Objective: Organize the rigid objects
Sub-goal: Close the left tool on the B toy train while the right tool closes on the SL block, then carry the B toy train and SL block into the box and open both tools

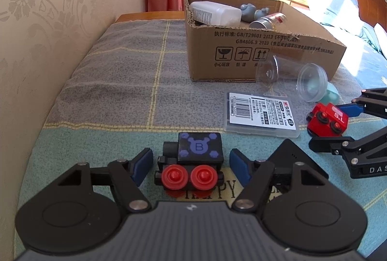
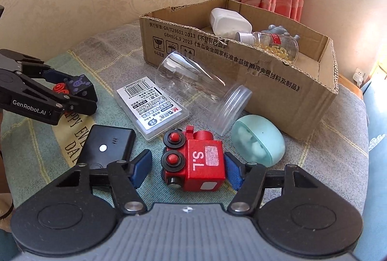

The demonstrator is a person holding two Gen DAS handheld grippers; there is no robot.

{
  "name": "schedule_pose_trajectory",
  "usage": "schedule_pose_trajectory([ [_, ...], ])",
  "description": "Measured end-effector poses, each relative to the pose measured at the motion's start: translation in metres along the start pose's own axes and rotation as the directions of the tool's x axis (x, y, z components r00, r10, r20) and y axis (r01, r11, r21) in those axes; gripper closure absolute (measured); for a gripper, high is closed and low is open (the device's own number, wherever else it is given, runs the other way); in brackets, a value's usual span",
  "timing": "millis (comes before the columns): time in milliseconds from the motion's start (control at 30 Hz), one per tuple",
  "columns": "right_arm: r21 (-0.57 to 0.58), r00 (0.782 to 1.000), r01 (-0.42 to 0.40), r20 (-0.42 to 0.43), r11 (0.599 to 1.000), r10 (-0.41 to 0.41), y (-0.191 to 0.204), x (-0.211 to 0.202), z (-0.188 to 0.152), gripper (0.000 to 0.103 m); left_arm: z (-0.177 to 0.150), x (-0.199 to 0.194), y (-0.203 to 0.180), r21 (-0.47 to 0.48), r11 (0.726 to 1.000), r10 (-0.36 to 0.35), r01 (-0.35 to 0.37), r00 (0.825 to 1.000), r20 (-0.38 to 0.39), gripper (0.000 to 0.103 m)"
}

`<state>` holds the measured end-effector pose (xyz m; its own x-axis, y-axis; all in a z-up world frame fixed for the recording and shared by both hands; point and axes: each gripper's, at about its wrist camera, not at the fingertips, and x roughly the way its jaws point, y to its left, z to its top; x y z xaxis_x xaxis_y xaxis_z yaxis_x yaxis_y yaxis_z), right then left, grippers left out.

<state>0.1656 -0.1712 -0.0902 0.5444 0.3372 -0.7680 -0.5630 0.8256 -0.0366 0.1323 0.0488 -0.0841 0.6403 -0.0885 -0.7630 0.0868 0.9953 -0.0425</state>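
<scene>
Both grippers sit spread open, the left gripper (image 1: 191, 165) straddling the black toy train (image 1: 191, 162), the right gripper (image 2: 187, 168) the red one (image 2: 194, 162), presumably to carry each to the cardboard box (image 2: 278, 89) at one o'clock.

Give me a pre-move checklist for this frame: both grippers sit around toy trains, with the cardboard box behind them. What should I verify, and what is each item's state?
1. Left gripper straddles the black wooden toy train with red wheels: ok, both blue pads apart from its sides.
2. Right gripper straddles the red wooden toy train marked S.L: ok; far pad close, contact cannot tell.
3. Both grippers open: ok.
4. Open brown cardboard box has room: ok, bare floor shows at its right end.
5. Path to the box: not ok, a clear plastic jar on its side lies before it.
6. Trains upright: not ok, both lie wheels-sideways.
</scene>
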Motion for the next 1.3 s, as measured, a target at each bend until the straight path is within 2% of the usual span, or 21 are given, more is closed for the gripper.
schedule_pose_trajectory([
  [300, 0.045, 0.999, 0.038, -0.022, 0.998, -0.037, 0.003, 0.0, 0.004, 0.046, 0.002, 0.001, 0.001, -0.016, 1.0, -0.01, 0.01, 1.0, -0.004, 0.034],
  [367, 0.053, 0.999, 0.047, -0.029, 0.998, -0.045, 0.002, 0.0, 0.005, 0.047, 0.003, 0.001, 0.0, -0.006, 1.0, -0.008, 0.008, 1.0, -0.007, 0.038],
  [433, 0.054, 0.998, 0.055, -0.039, 0.997, -0.053, 0.003, 0.001, 0.007, 0.048, 0.004, 0.001, -0.001, 0.018, 1.0, 0.009, -0.009, 1.0, -0.006, 0.052],
  [467, 0.054, 0.997, 0.06, -0.045, 0.997, -0.058, 0.003, 0.001, 0.008, 0.048, 0.005, 0.001, -0.001, 0.018, 1.0, 0.002, -0.002, 1.0, -0.012, 0.053],
  [600, 0.038, 0.996, 0.067, -0.066, 0.997, -0.065, 0.007, -0.001, 0.01, 0.049, 0.009, 0.0, -0.001, 0.027, 0.999, -0.027, 0.028, 0.999, -0.038, 0.053],
  [933, -0.011, 0.995, 0.06, -0.081, 0.998, -0.061, 0.007, -0.023, 0.012, 0.049, 0.018, -0.018, -0.023, 0.201, 0.978, -0.036, 0.049, 0.997, -0.066, 0.053],
  [1167, -0.022, 0.996, 0.066, -0.054, 0.998, -0.067, 0.001, -0.045, 0.018, 0.049, 0.025, -0.028, -0.035, 0.259, 0.964, -0.046, 0.065, 0.996, -0.077, 0.053],
  [1300, -0.024, 0.997, 0.073, -0.012, 0.997, -0.074, -0.006, -0.06, 0.03, 0.049, 0.035, -0.035, -0.041, 0.273, 0.958, -0.069, 0.085, 0.995, -0.066, 0.053],
])
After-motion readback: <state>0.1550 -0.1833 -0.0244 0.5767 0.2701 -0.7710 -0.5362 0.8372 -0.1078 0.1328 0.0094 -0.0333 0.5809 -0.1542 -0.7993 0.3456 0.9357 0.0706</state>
